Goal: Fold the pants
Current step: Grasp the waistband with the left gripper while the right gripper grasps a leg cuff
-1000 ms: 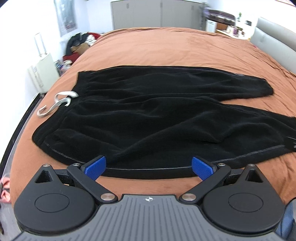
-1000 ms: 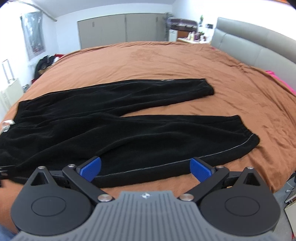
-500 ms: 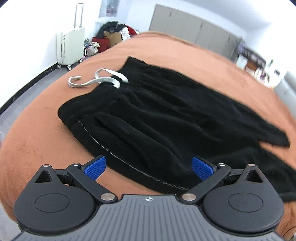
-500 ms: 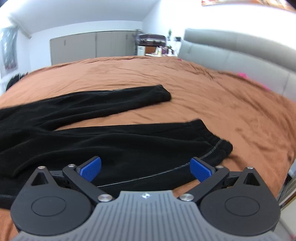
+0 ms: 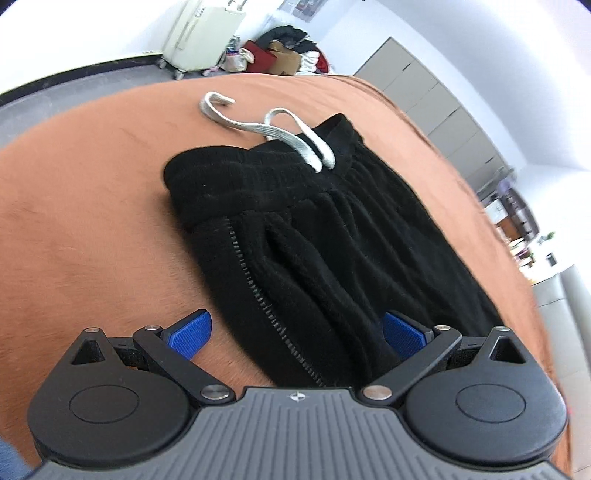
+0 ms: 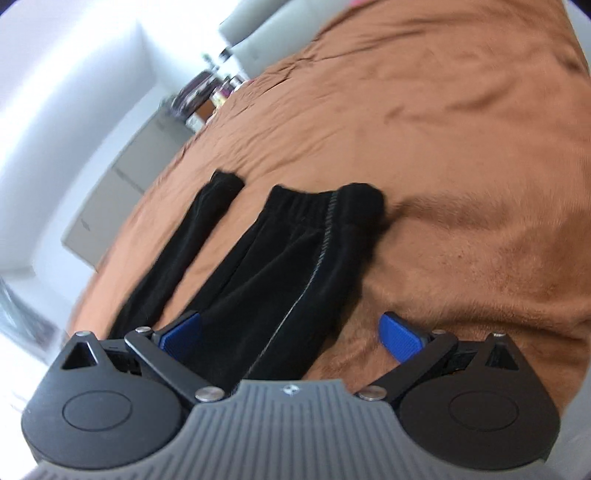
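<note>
Black pants [image 5: 314, 240] lie spread flat on the brown bedspread [image 5: 92, 221]. In the left wrist view their waistband [image 5: 251, 177] and white drawstring [image 5: 291, 133] lie ahead. My left gripper [image 5: 297, 332] hovers open over the side seam near the waist, blue pads wide apart, holding nothing. In the right wrist view the near leg [image 6: 280, 280] ends in an elastic cuff [image 6: 325, 203], and the far leg's cuff [image 6: 225, 182] lies to its left. My right gripper [image 6: 290, 334] is open above the near leg's outer edge, empty.
The bedspread [image 6: 461, 184] stretches wide to the right of the leg cuffs. A pale suitcase [image 5: 207, 33] and a pile of bags and clothes [image 5: 284, 48] stand on the floor beyond the bed's edge. Grey wardrobes [image 5: 436, 92] line the far wall.
Both grippers have swung apart and rolled: the left one turned toward the waistband and came closer, the right one toward the leg cuffs. Both stay open. The pants have not moved.
</note>
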Demonstrator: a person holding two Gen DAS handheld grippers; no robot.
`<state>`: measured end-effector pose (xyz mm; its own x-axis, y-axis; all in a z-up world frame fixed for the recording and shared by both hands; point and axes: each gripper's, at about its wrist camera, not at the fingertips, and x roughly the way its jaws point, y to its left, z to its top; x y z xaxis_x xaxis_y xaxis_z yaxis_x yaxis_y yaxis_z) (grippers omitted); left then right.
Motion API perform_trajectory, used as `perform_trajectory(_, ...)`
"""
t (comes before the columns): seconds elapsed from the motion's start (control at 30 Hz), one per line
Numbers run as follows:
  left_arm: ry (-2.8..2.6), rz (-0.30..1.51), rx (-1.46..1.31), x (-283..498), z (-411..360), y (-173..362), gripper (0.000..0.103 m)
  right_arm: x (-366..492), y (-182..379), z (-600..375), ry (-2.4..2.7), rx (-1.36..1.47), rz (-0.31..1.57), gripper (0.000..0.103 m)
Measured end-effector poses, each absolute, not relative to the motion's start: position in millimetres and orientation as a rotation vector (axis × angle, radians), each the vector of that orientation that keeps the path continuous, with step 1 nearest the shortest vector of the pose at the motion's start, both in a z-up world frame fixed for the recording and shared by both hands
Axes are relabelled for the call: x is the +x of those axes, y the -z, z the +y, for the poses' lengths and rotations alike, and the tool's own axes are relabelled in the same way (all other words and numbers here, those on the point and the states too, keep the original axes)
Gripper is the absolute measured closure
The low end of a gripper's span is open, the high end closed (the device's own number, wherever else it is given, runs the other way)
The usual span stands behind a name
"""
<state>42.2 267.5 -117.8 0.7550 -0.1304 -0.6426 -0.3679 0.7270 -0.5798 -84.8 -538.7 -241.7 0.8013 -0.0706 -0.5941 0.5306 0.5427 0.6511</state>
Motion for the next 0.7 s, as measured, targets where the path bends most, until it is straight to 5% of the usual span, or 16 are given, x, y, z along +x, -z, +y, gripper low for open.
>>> perform_trajectory(0.33, -0.104, 0.689, -0.949, 59.1, 276.3, 138.3, 0.0, -56.1, 259.0, -563.7, 0.318, 1.081, 0.477, 0.005)
perform_trajectory(0.47, -0.128, 0.702, -0.94, 70.3, 271.5, 135.3, 0.0, -54.3, 256.9, -561.7, 0.223, 1.143, 0.433, 0.019)
perform_trajectory(0.7, -0.161, 0.64, -0.954, 71.5, 269.5, 142.0, 0.0, -47.6, 263.2, -554.3, 0.217, 1.145, 0.429, 0.021)
